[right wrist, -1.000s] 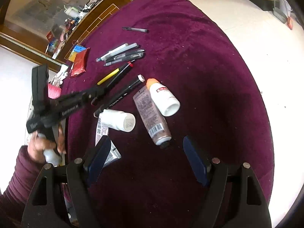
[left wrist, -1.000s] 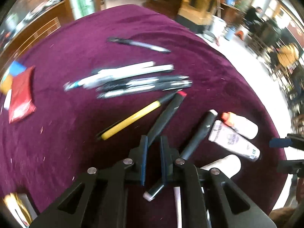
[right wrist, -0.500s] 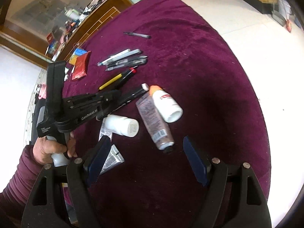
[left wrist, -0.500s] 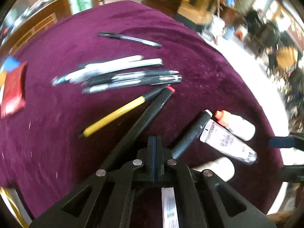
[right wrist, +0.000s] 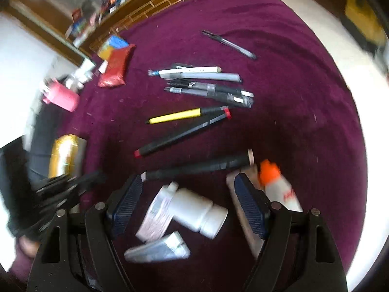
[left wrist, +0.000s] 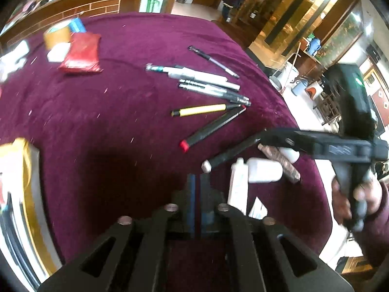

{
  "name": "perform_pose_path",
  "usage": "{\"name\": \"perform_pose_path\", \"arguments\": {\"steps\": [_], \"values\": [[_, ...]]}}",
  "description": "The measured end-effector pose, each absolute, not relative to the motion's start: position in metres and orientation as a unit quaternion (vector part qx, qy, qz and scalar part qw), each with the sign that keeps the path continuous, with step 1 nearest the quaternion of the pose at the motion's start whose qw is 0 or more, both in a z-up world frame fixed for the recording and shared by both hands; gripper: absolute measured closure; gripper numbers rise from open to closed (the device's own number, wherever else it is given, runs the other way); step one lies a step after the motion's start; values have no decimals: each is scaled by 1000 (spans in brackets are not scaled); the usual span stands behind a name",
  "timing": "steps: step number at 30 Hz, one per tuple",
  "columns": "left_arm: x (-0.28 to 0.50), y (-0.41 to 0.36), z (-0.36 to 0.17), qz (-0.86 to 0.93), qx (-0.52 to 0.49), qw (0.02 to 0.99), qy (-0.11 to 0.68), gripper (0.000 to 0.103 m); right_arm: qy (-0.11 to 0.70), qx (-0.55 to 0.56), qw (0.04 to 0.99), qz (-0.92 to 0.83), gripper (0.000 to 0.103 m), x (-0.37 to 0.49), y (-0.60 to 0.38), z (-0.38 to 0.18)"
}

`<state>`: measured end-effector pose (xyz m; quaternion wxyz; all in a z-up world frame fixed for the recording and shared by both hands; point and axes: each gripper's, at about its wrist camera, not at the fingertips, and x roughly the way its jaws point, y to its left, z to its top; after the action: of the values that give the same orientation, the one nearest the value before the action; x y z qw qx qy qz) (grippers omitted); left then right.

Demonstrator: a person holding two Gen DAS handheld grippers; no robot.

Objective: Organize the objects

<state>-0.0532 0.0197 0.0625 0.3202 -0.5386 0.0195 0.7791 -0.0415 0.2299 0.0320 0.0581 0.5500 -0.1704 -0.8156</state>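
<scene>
Between the spread right tongs lies a white bottle on the tabletop: light, rigid, smooth, likely to roll; best gripped across its body. Left tongs are opening, empty.

It looked like a hotel lobby or restaurant hall: gilded glass panels at upper right, a wooden counter at upper left, a plum-clothed tabletop, pale polished floor.
</scene>
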Motion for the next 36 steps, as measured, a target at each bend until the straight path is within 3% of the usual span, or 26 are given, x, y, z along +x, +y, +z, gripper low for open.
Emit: {"name": "perform_pose_path", "arguments": {"steps": [2,4,7,9,11,12,15,19,24,28,36], "values": [[-44,7,66,780,-536,323,14,80,-83,561,75,-820,24,-50,211,29],[-38,1,67,780,-533,327,8,79,34,569,94,-817,24,-54,190,23],[-34,-10,68,783,-532,323,-1,79,133,575,118,-798,27,-57,174,9],[-33,-17,68,784,-531,320,-10,79,157,565,128,-800,29,-62,172,10],[-33,-27,67,786,-534,312,-21,79,161,584,124,-786,44,-72,171,3],[-34,-30,67,786,-535,309,-28,79,161,596,123,-777,58,-77,170,-2],[-34,-37,64,787,-536,301,-42,79,141,602,133,-774,70,-86,164,1],[-36,-37,60,786,-540,298,-48,79,170,583,136,-783,70,-84,152,5],[-39,-26,60,783,-540,305,-53,77,79,600,139,-784,73,-90,172,9],[-46,-8,60,783,-540,308,-34,76,-33,617,157,-770,89,-84,191,14],[-76,43,64,781,-531,330,5,69,-240,579,150,-765,90,-37,263,23]]}}
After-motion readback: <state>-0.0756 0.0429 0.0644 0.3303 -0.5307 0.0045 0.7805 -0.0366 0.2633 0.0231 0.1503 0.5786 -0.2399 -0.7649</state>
